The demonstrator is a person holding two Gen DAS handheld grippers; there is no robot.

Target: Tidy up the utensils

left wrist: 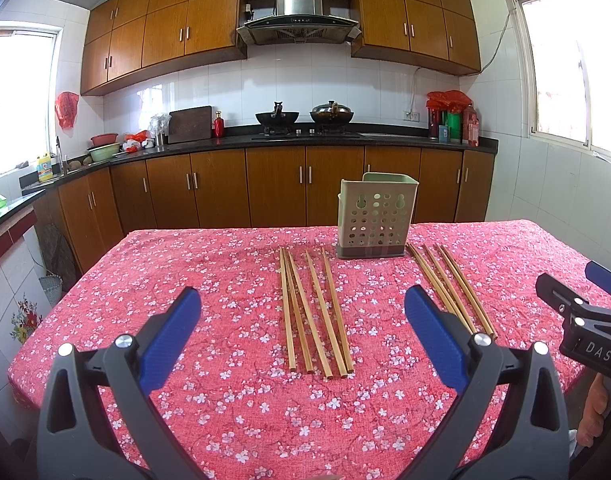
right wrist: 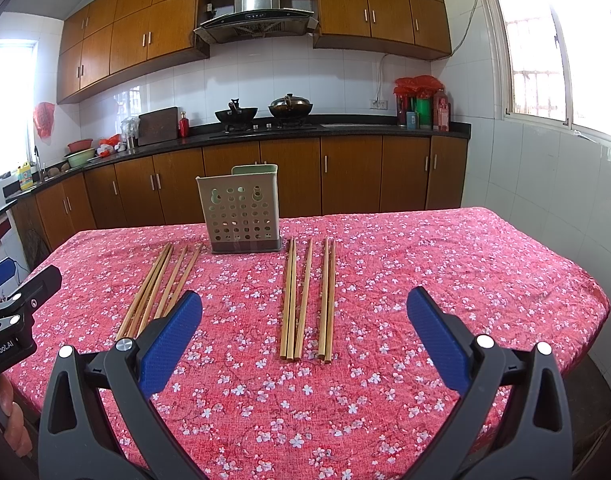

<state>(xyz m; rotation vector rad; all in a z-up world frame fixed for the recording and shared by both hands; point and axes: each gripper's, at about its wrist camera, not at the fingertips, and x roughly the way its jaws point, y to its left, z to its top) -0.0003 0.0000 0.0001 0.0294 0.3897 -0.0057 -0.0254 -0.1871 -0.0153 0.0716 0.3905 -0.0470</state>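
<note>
A pale green perforated utensil holder [left wrist: 372, 218] [right wrist: 242, 213] stands upright near the far side of the table. Several wooden chopsticks [left wrist: 313, 312] lie flat in a group left of it, and a second group of chopsticks [left wrist: 451, 288] [right wrist: 307, 300] lies right of it. The left group shows in the right wrist view as chopsticks [right wrist: 159, 284] partly behind my left finger. My left gripper [left wrist: 303, 312] hovers open above the near table, nothing between its blue pads. My right gripper [right wrist: 304, 312] is open and empty too, and it shows at the right edge of the left wrist view.
The table carries a red floral cloth [left wrist: 225, 400] [right wrist: 465, 272]. Behind it runs a dark kitchen counter [left wrist: 289, 138] with two woks, bottles and bowls, over brown cabinets. A tiled wall with a window [right wrist: 553, 40] stands close on the right.
</note>
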